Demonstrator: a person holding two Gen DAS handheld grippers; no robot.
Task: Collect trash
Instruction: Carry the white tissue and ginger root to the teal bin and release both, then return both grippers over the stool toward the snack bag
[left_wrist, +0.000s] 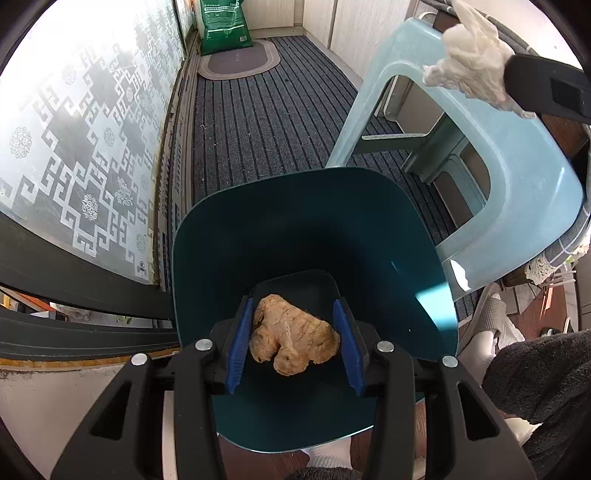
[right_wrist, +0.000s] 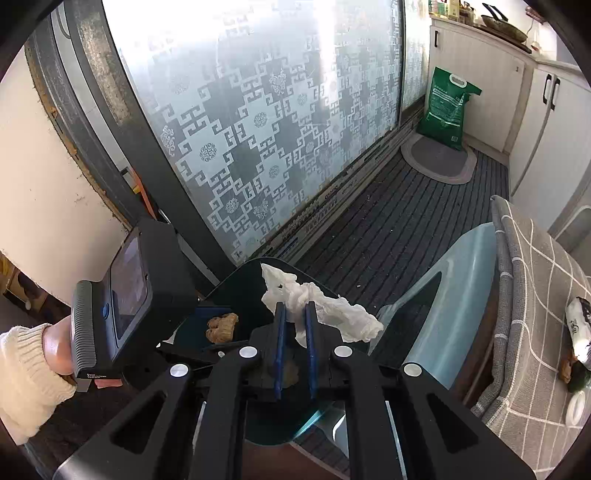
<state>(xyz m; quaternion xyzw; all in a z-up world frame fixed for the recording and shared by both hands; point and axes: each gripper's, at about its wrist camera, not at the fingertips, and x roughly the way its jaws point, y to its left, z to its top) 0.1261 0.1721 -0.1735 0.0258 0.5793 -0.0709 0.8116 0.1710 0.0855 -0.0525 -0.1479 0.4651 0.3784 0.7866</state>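
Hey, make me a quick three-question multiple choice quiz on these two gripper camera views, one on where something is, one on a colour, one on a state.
1. Where is the knobbly tan piece of ginger?
A. On the striped floor mat
B. Between the left gripper's blue fingers, over the dark teal plastic bin
C. On the checked tablecloth

2. What colour is the sack leaning by the cabinets?
A. Green
B. Red
C. Yellow

3. What state is the right gripper in?
A. Open and empty
B. Shut on a spoon
C. Shut on the crumpled white tissue

Answers:
1 B, the left wrist view shows the ginger between the fingers with the bin's inside behind it.
2 A, the sack is green in both views.
3 C, the right wrist view shows the fingers pinching the tissue.
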